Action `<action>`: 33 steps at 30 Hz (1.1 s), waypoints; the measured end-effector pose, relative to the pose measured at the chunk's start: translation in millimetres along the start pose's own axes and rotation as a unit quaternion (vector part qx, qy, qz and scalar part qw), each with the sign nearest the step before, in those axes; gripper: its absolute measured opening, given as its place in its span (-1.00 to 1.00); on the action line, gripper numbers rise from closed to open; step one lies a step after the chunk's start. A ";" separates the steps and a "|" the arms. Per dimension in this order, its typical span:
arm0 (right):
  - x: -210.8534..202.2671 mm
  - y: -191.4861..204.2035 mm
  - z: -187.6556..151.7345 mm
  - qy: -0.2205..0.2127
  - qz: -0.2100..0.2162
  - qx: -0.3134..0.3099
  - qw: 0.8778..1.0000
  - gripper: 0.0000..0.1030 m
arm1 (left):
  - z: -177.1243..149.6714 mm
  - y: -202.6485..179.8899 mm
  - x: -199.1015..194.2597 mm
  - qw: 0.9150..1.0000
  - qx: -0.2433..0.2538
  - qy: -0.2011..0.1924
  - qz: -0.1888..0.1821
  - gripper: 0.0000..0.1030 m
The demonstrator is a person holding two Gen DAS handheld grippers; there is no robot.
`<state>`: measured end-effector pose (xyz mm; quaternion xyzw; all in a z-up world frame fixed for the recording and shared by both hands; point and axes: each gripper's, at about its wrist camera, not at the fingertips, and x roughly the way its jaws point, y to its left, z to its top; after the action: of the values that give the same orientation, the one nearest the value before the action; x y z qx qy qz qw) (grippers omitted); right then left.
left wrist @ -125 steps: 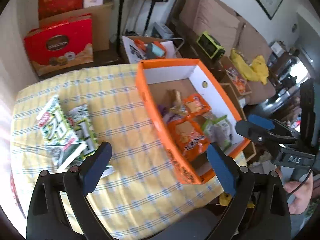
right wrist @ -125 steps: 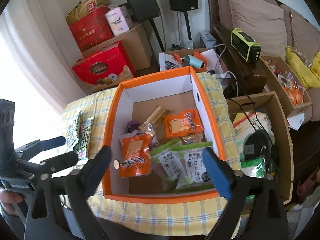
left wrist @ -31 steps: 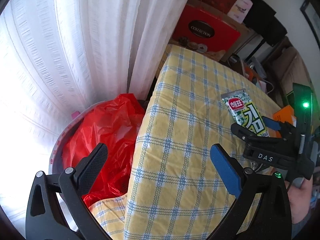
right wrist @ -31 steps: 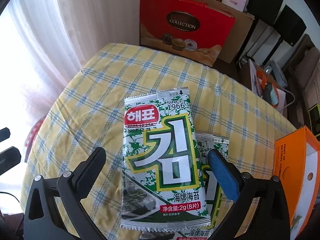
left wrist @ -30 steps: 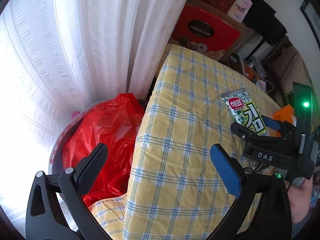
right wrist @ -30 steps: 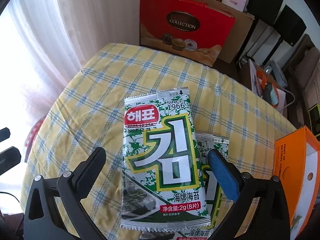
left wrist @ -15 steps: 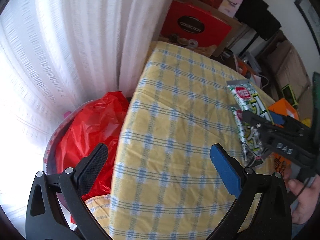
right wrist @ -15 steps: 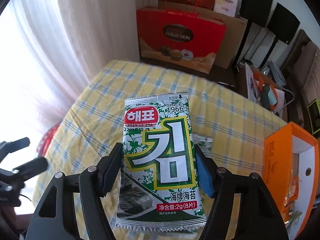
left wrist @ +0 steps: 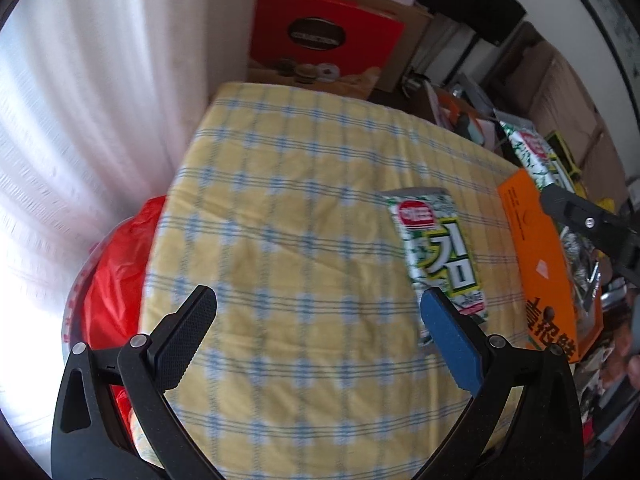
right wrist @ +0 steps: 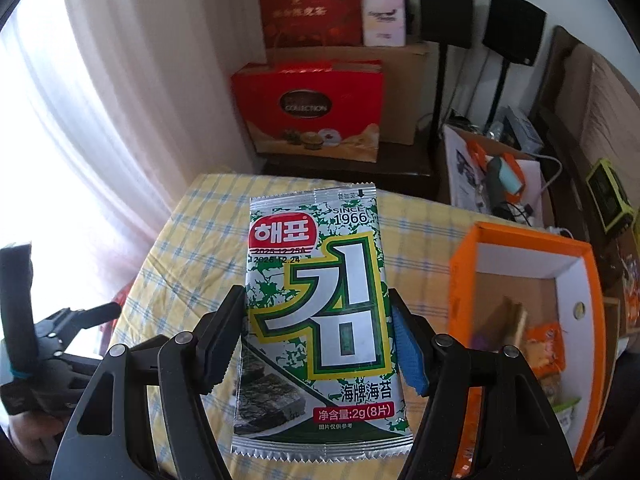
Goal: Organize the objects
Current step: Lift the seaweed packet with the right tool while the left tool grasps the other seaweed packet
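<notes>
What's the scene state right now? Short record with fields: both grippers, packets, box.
right hand-held gripper: shut on seaweed packet, lifted above the table
left hand-held gripper: open, holds nothing, over the checked tablecloth
second seaweed packet: flat on the cloth, beside the orange box
orange box: open-topped, at the table's right end, several snack packs inside
</notes>
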<state>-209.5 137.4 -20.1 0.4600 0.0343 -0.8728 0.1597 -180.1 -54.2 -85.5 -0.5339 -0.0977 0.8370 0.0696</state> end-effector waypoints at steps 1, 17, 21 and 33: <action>-3.2 -3.5 -0.8 -0.002 0.000 0.003 1.000 0.35 | 1.0 -6.1 2.4 1.000 0.003 0.003 -0.003 0.98; -51.8 -58.1 -20.6 -0.029 0.011 0.051 0.998 0.36 | 16.3 -90.0 54.5 0.999 0.021 0.036 -0.018 0.98; -59.9 -71.5 -24.3 -0.033 0.004 0.056 0.998 0.37 | 17.3 -105.7 64.7 0.999 0.029 0.039 -0.012 0.98; -66.4 -97.1 -35.8 -0.034 0.003 0.077 0.996 0.37 | 9.4 -119.5 81.2 0.998 0.034 0.037 0.027 0.34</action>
<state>-176.3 253.1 4.9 0.4408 -0.0404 -0.8876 0.1278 -221.3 79.0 -124.6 -0.5639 -0.0523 0.8213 0.0688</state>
